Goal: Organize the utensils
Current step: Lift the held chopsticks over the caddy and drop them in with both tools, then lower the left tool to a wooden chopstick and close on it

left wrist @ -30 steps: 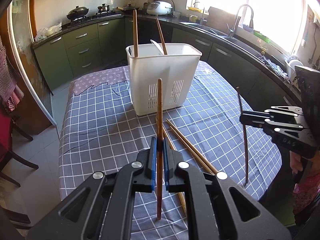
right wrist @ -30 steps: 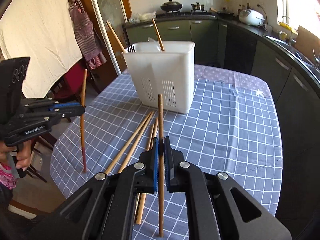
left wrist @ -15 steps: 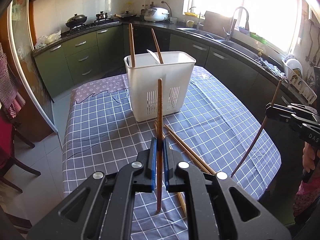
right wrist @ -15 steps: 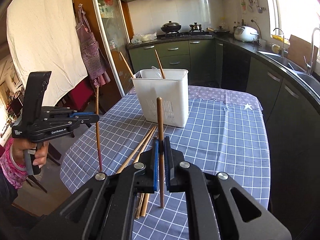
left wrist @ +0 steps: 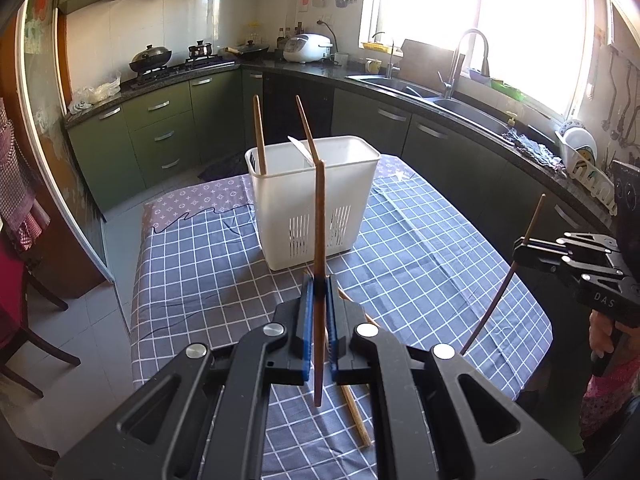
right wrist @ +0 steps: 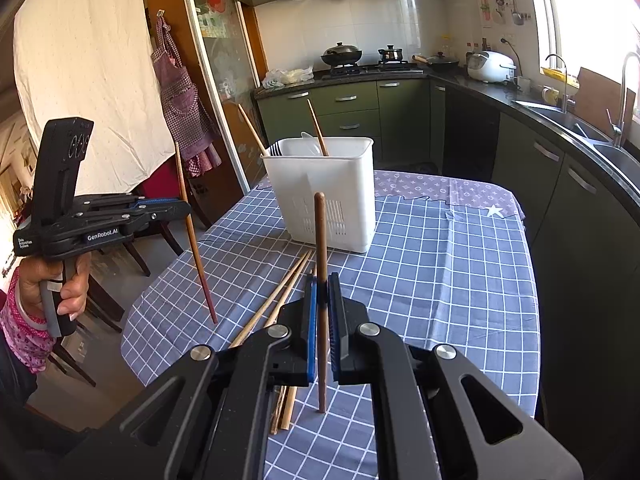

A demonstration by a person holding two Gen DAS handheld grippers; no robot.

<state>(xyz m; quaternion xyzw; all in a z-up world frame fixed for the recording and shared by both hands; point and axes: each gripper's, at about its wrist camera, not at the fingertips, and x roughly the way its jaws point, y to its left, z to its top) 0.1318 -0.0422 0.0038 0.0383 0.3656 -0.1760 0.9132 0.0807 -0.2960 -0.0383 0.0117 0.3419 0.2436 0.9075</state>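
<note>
above the checked tablecloth (left wrist: 420,248) my left gripper (left wrist: 318,296) is clenched on a dark chopstick (left wrist: 319,240), held upright. my right gripper (right wrist: 323,300) pinches another chopstick (right wrist: 320,248), with the white utensil holder (right wrist: 332,192) ahead.

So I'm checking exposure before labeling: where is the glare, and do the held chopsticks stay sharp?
Left wrist view: the window is blown out white, yet the chopstick in the left gripper is crisp. Right wrist view: glare only at the right edge; the right gripper's chopstick is sharp.
</note>
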